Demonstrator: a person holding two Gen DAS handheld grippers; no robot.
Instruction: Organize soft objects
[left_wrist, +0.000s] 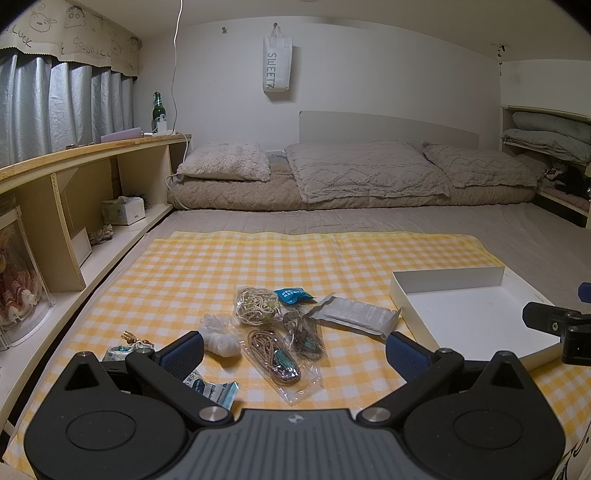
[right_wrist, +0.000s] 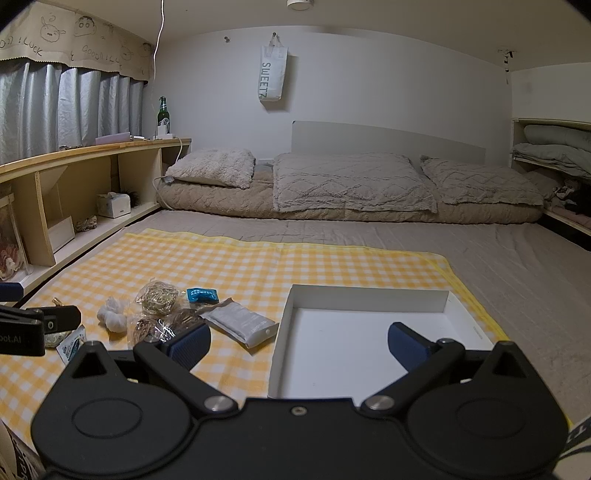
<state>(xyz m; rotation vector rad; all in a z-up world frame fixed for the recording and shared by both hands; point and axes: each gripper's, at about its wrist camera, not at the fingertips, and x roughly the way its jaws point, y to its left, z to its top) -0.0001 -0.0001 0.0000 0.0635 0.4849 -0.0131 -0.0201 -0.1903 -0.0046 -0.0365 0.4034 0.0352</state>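
Several small soft packets lie on a yellow checked cloth (left_wrist: 207, 269): a white cloth bundle (left_wrist: 219, 338), a bag of beige cord (left_wrist: 255, 304), a blue packet (left_wrist: 293, 296), a grey packet (left_wrist: 356, 315) and two clear bags of brown cord (left_wrist: 275, 356). A white open box (left_wrist: 476, 321) stands to their right. My left gripper (left_wrist: 293, 352) is open and empty, hovering over the packets. My right gripper (right_wrist: 299, 345) is open and empty over the box's (right_wrist: 369, 343) near left part. The grey packet (right_wrist: 240, 323) lies just left of the box.
A wooden shelf unit (left_wrist: 88, 192) runs along the left with a tissue box (left_wrist: 123, 210). Pillows and a folded quilt (left_wrist: 354, 173) lie at the far end of the grey mattress (left_wrist: 517, 240). More small packets (left_wrist: 214, 389) lie under my left finger.
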